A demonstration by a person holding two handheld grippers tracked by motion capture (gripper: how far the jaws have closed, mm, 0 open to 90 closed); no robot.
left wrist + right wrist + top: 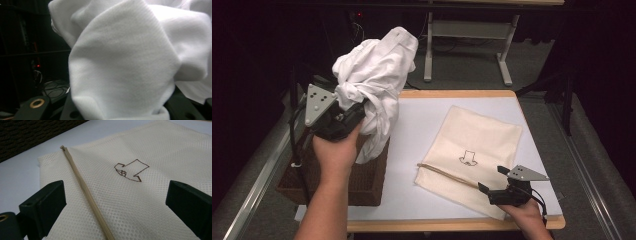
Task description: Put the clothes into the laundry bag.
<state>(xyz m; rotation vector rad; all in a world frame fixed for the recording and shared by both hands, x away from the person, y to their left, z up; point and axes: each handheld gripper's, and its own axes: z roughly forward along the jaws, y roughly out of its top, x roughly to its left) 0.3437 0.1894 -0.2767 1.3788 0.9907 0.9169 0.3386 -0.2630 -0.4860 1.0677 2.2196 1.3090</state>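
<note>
— Well, look at nine o'clock: the left tongs are clamped on a bunch of that white garment, held up above the wicker basket at the table's left edge.

— Only a bunch of it, though. One tail hangs down against the basket rim. I'd guess it could catch on the weave as it comes across, or the cloth could slide out of the grip.

— And over at four o'clock, the right tongs stand wide open over the cream mesh bag, gripping nothing.

— That's my worry. The bag lies flat, mouth shut, its zipper strip between the jaws but untouched. Unless that mouth gets lifted open, the garment will probably just land on top in a heap.

— Or drag the bag toward the near table edge.
</note>
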